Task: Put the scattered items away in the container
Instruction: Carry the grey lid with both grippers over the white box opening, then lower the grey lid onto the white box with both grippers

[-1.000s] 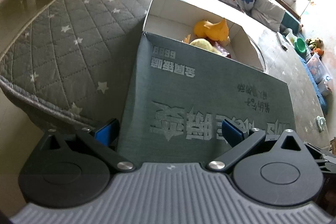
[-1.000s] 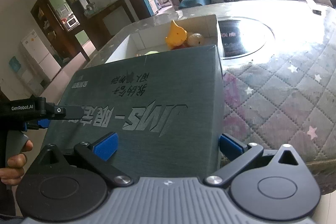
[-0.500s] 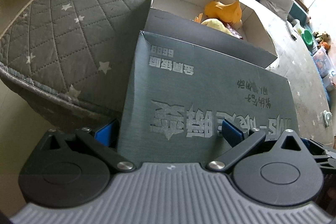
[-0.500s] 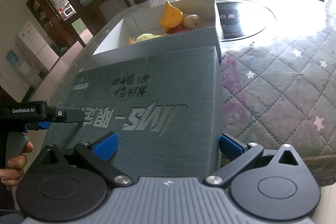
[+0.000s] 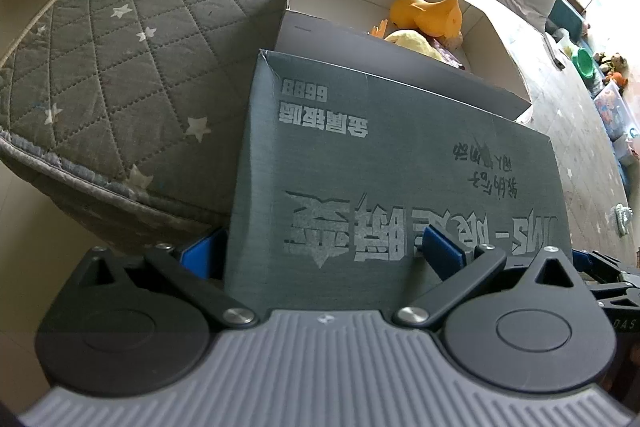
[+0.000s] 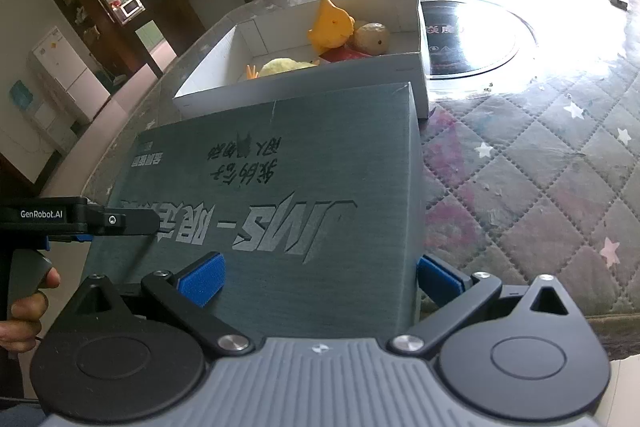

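Toys sit in the far end of the open white box (image 5: 496,27), which rests on the quilted, star-printed grey cover (image 5: 120,39) of your worktop. An orange plastic toy (image 5: 430,15) with a pointed tip lies there, a pale yellow fuzzy one (image 5: 412,43) beside it, and in the right wrist view a tan rounded one (image 6: 373,38) touches the orange one. Part of a red item shows under them; you cannot tell what it is.

Between you and the box stands the dark grey lid (image 5: 392,187), flat cardboard with silver printed characters, its far edge just short of the box's near wall and hiding the near part of the box's inside.

Your left tongs (image 5: 322,253) are spread wide across the lid's near left corner, one blue pad outside the left edge and one over the top. Your right tongs (image 6: 320,277) are likewise spread at the right corner. Whether the pads actually press the cardboard is hard to tell.

Beyond the box lies a dark round glossy plate (image 6: 472,39) set in the worktop under glare. A hand (image 6: 24,303) grips the left handle.
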The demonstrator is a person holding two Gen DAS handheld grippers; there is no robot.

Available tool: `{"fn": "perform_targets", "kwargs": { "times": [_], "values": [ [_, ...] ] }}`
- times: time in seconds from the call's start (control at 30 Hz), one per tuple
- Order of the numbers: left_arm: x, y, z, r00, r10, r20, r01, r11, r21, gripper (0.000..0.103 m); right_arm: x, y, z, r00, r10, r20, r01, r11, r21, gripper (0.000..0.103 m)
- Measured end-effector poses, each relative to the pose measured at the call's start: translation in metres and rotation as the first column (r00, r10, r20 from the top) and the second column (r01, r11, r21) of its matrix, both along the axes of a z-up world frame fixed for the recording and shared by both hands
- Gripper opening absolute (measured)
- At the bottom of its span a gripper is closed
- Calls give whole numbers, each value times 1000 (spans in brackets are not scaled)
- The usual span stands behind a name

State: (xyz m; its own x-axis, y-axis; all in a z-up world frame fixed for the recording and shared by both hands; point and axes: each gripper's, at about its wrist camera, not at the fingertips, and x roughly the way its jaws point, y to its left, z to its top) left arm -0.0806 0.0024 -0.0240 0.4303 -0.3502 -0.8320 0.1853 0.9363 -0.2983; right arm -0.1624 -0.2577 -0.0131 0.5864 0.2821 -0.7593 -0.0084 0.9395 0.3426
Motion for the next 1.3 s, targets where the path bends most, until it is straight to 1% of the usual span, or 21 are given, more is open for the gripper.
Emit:
{"fn": "perform_targets", "kwargs": {
  "times": [0.37,0.47,0.53,0.8,0.9,1.0,1.3],
  "values": [
    [1,-2,1,1000,-1,-9,1,1000,1,103,4,-4,-1,1000,5,-1,-5,1000,2,103],
    [11,-2,-4,1000,-9,-8,9,1000,1,103,5,-5,0,1000,5,1,-5,1000,4,103],
    [3,-5,1,1000,-5,-7,5,1000,4,103,5,-5,0,1000,7,3,-7,1000,7,103],
    [3,-4,4,1000,-7,1,7,1000,6,103,4,-6,1,1000,6,13,-7,1000,19,103],
    [2,-4,8,1000,-12,7,12,1000,-1,103,4,-7,4,1000,4,30,-5,1000,19,103],
    [0,-4,12,999,-28,26,28,1000,-2,103,3,-8,11,999,5,51,-6,1000,20,103],
    [-10,-2,33,995,-31,92,31,1000,1,103,0,-10,30,994,7,113,-10,1000,21,103]
  ]
}}
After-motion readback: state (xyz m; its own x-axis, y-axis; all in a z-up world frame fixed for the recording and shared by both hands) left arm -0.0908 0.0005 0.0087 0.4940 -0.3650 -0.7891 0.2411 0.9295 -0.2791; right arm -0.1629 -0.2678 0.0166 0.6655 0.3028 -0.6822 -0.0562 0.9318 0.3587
